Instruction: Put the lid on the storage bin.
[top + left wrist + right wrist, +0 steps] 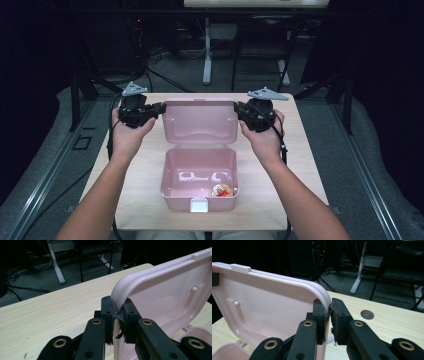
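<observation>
Both forearms reach forward over the desk (150, 200); the left gripper (159, 107) and right gripper (239, 111) each pinch a side edge of the pink box's (200, 200) upright lid (199, 122), fingers nearly closed on it.

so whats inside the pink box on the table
One small snack in a clear orange and yellow wrapper lies in the front right corner of the open pink plastic box. The rest of its floor looks bare. The front wall hides the strip just behind it.
</observation>
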Demonstrator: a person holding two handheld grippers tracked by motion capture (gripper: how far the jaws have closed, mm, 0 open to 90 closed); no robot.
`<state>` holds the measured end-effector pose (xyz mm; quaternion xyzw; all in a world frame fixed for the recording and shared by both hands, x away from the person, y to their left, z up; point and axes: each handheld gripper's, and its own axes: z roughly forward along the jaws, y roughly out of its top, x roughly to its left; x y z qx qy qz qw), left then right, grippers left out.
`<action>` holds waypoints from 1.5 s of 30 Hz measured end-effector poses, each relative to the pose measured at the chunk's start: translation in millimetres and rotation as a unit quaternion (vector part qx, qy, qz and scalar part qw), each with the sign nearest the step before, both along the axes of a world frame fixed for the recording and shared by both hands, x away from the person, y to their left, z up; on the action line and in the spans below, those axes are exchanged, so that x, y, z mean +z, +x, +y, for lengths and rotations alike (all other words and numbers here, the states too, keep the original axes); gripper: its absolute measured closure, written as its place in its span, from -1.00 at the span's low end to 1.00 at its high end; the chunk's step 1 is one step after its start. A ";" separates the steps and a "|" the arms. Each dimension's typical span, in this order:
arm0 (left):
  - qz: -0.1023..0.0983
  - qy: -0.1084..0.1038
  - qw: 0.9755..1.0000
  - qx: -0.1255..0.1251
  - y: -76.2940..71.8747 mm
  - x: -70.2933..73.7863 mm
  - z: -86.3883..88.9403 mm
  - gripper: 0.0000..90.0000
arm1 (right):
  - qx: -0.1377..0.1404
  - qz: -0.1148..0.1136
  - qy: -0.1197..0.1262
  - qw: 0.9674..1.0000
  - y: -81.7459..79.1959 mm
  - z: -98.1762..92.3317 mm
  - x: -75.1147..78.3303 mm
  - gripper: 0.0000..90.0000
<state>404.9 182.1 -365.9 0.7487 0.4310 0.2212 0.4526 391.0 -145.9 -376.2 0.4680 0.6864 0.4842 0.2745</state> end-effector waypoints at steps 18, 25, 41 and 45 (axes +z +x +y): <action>-0.007 0.004 1.000 0.007 6.1 6.3 1.4 0.82 | -0.007 -0.013 -0.001 1.000 7.0 4.8 3.5 0.83; -0.013 0.003 1.000 0.005 4.4 5.3 2.0 0.82 | -0.007 -0.017 -0.003 1.000 3.9 5.1 3.6 0.83; -0.023 0.004 1.000 -0.004 -2.3 2.3 5.7 0.78 | 0.001 -0.016 -0.003 1.000 -3.4 7.3 2.4 0.77; -0.023 -0.003 1.000 -0.010 -7.6 2.1 8.0 0.76 | 0.007 -0.018 -0.004 1.000 -7.9 7.4 2.6 0.76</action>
